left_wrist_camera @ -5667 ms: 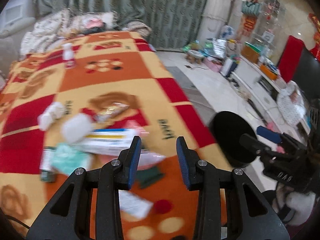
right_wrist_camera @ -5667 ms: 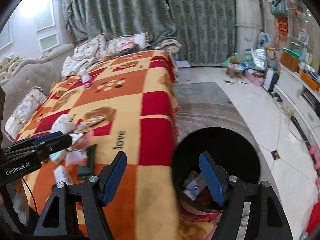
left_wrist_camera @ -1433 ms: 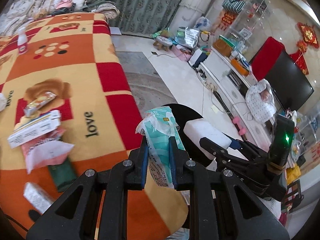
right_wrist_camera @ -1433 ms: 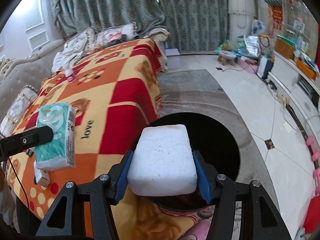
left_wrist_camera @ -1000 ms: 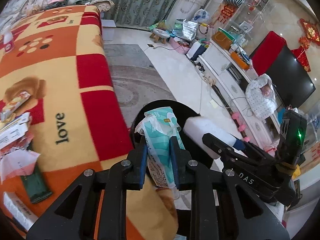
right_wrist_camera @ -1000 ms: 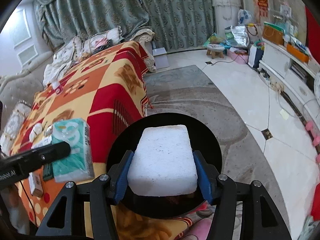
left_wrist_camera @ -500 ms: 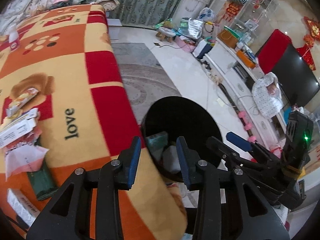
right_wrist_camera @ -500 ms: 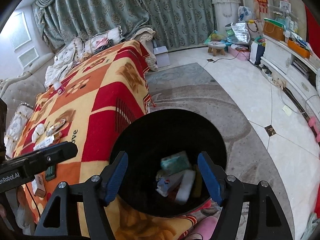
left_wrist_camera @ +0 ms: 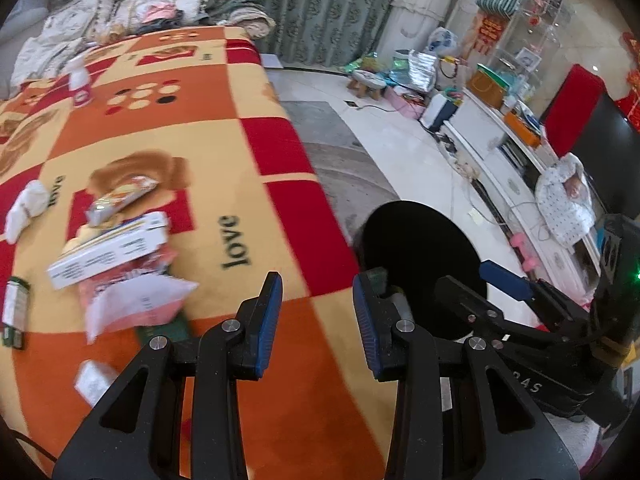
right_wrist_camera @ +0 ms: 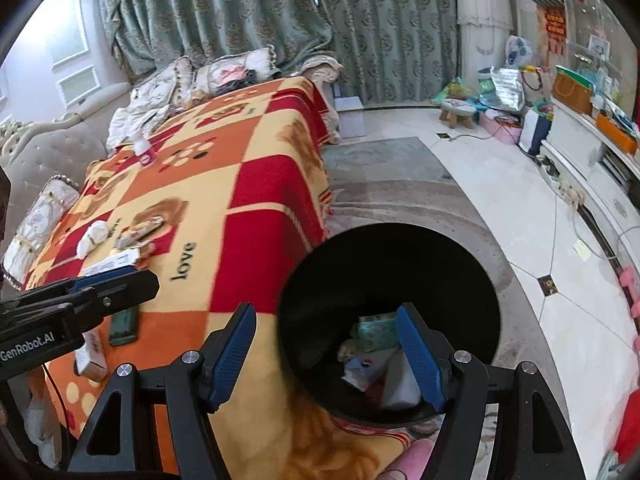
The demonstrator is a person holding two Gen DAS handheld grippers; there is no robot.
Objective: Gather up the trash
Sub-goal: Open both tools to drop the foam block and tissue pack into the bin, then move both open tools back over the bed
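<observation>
While both tools stand empty, findings are as follows.
Left tool (left_wrist_camera: pixel 316 316): pads apart, nothing between them, over the blanket (left_wrist_camera: pixel 224 160).
Right tool (right_wrist_camera: pixel 328 354): pads apart, empty, above the black bin (right_wrist_camera: pixel 384 248).
Bin contents: teal packet (right_wrist_camera: pixel 374 330) and white scraps inside.
Trash remaining: white box (left_wrist_camera: pixel 108 248), pink wrapper (left_wrist_camera: pixel 132 304), snack bar (left_wrist_camera: pixel 120 196) on the blanket.
Step in hand: between drops, judged.
Next move: reach for the pile and grip one piece.

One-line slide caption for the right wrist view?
Open right gripper over black bin holding dropped trash; wrappers remain on blanket.
</observation>
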